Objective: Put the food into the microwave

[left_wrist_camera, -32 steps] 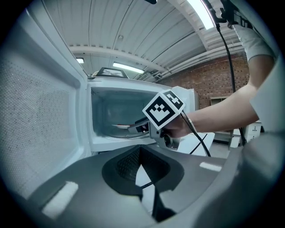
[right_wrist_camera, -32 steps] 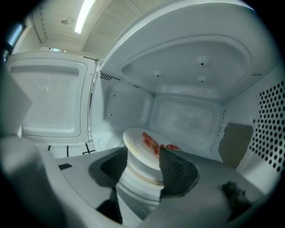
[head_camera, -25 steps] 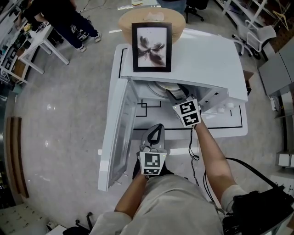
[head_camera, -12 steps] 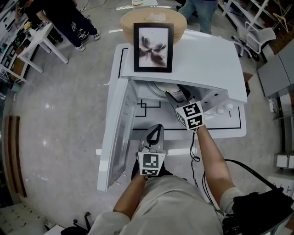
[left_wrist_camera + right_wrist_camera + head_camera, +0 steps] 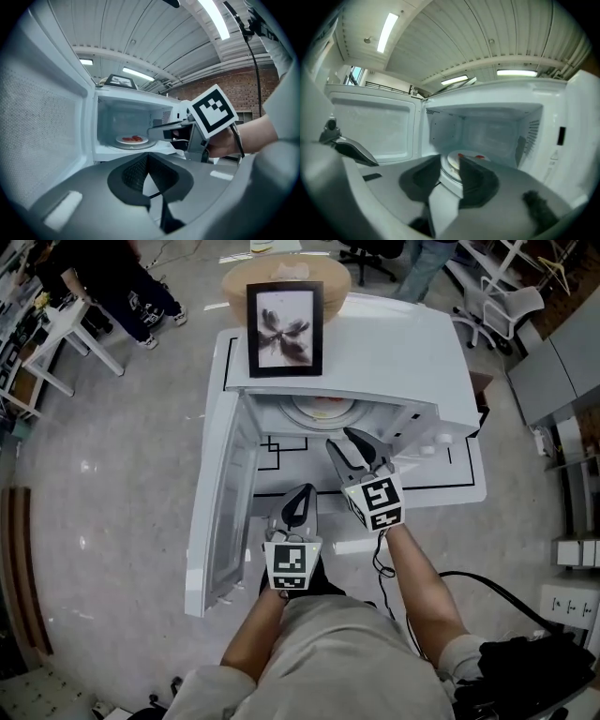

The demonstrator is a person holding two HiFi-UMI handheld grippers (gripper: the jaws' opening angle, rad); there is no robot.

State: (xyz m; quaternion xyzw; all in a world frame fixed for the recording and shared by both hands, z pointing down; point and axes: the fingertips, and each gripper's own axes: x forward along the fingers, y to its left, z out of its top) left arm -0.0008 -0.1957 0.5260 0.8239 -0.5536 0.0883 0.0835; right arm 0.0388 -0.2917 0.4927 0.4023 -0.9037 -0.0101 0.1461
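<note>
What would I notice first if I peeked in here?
The big white microwave in the middle, with its door swung wide open to the left in the head view. Inside it sits a plate of red food, and a black-framed picture stands on top.

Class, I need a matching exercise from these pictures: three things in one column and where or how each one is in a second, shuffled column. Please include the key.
Things:
1. plate of food
2. framed picture
3. microwave door

Place or state:
A. swung wide open
B. inside the microwave
C. standing upright on top of the microwave

Pairs: 1-B, 2-C, 3-A
</note>
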